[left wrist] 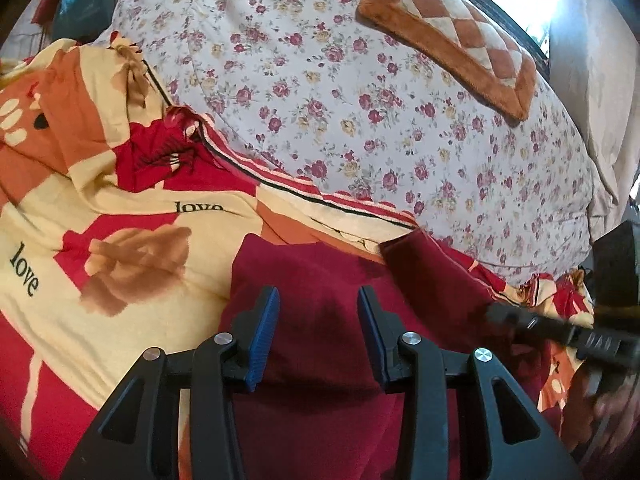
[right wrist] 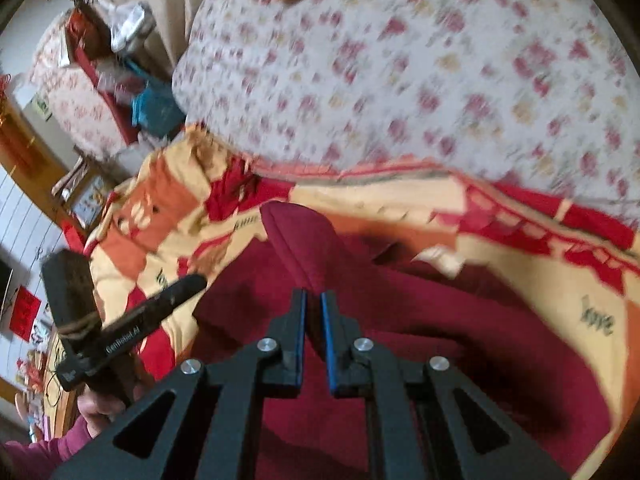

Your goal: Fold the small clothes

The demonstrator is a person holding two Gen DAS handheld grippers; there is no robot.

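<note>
A dark red garment (left wrist: 320, 280) lies on a red, orange and cream "love" blanket (left wrist: 120, 240). My left gripper (left wrist: 318, 300) is open above the garment's near part, nothing between its blue pads. In the right wrist view my right gripper (right wrist: 314, 300) is nearly closed on a raised fold of the same dark red garment (right wrist: 304, 240), which stands up between the pads. The right gripper also shows at the right edge of the left wrist view (left wrist: 560, 328), and the left one at the left of the right wrist view (right wrist: 132, 320). The right view is blurred.
A floral quilt (left wrist: 360, 100) covers the bed beyond the blanket, with an orange and cream diamond-pattern pillow (left wrist: 460, 40) on it by a bright window. Clutter and furniture (right wrist: 100, 60) stand at the left in the right wrist view.
</note>
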